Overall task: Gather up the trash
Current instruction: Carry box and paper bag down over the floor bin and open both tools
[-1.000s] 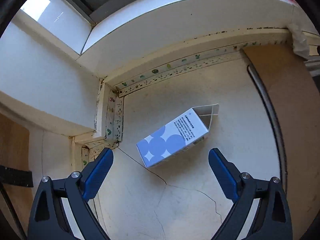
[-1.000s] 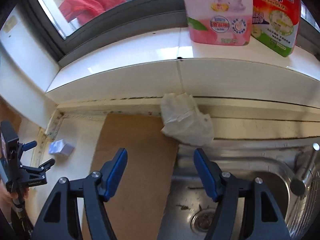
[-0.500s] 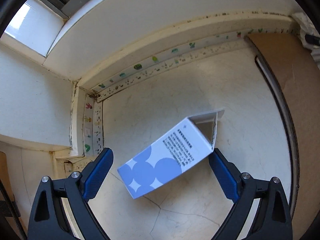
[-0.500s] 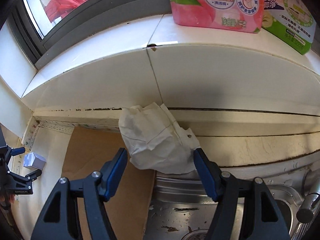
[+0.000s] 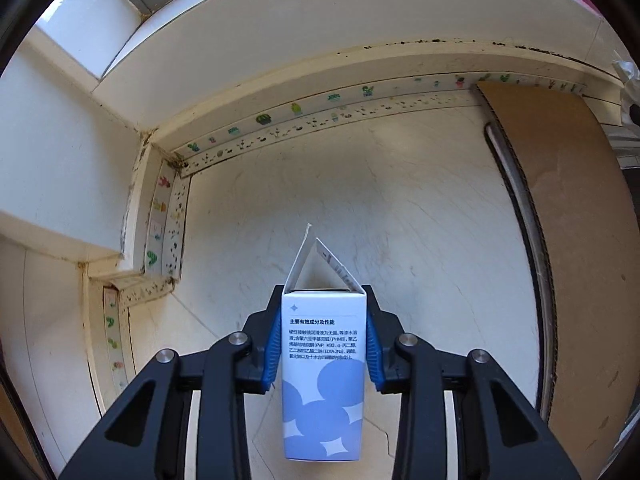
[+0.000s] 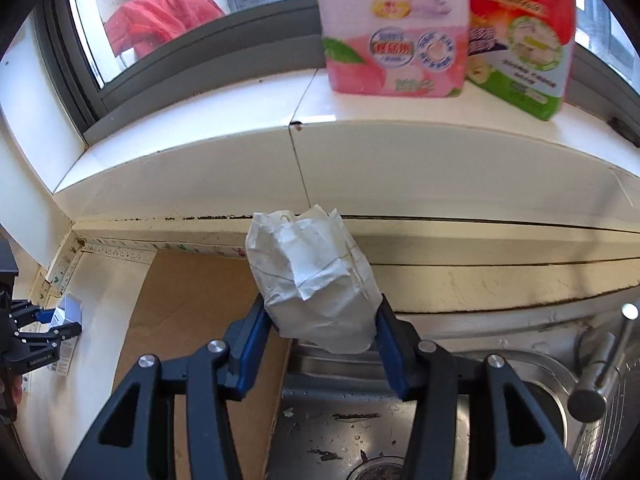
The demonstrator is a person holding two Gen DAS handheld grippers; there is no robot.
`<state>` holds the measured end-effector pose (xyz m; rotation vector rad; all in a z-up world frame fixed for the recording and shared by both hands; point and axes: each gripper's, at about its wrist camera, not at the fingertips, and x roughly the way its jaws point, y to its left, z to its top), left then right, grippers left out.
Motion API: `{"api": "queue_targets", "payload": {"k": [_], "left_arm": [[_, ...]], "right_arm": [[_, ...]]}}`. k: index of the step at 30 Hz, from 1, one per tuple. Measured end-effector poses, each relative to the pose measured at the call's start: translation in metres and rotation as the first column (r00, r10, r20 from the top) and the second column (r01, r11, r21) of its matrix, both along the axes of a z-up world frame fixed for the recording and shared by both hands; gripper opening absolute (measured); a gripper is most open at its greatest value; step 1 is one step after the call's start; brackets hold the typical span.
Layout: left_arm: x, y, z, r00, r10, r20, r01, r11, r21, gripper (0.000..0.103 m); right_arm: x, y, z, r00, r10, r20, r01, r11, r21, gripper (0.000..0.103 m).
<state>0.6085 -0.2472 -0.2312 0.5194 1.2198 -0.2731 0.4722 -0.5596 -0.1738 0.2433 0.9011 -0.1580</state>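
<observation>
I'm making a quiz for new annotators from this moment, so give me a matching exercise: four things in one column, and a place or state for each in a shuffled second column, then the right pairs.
Things:
1. blue and white carton
2. crumpled white paper bag
3. pink package
4. cardboard sheet

Places or states:
A. standing on the window sill
B. lying flat on the counter beside the sink
C. between the left gripper's pads, top flaps open
D. between the right gripper's pads, above the sink's edge

Pairs: 1-C, 2-D, 3-A, 4-B
</observation>
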Motion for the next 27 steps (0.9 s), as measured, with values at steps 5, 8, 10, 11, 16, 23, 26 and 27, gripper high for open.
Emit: {"api": "queue_targets", "payload": {"k": [5,8,10,11,16,23,26,27], "left_arm": [[-0.022,0.012,0.027,1.000,0.029,0.008,-0.028,0.999,-0.039,0.033],[-0.042,0.019,0.049,0.999,0.049,0.008,-0.049,0.996,-0.075,0.033],[-0.051,0.025,0.068,0.998,0.059,0.009,-0.057,0.993,-0.099,0.033],[-0.061,0.023,0.077,0.998,0.061,0.013,-0.060,0.992,-0.108,0.033],[-0.142,0.032,0.120,0.997,0.069,0.025,-0.064,0.985,-0.158,0.033],[-0.285,0.070,0.164,0.998,0.057,0.024,-0.049,0.965,-0.259,0.033],[-0.346,0.091,0.180,0.998,0.054,0.043,-0.038,0.951,-0.308,0.033],[-0.364,0.099,0.184,0.997,0.058,0.047,-0.040,0.945,-0.326,0.033]], "right_arm": [[-0.028,0.019,0.022,0.998,0.053,0.022,-0.053,0.998,-0.018,0.050],[-0.058,0.032,0.043,0.995,0.093,0.035,-0.092,0.995,-0.023,0.050],[-0.081,0.044,0.057,0.992,0.119,0.049,-0.118,0.993,-0.022,0.050],[-0.095,0.051,0.066,0.989,0.133,0.058,-0.132,0.991,-0.020,0.050],[-0.155,0.091,0.101,0.978,0.184,0.101,-0.182,0.983,-0.025,0.050],[-0.265,0.156,0.157,0.959,0.225,0.174,-0.225,0.974,-0.019,0.050],[-0.304,0.187,0.173,0.945,0.261,0.197,-0.266,0.964,0.000,0.050],[-0.319,0.201,0.177,0.939,0.279,0.203,-0.285,0.958,0.002,0.050]]}}
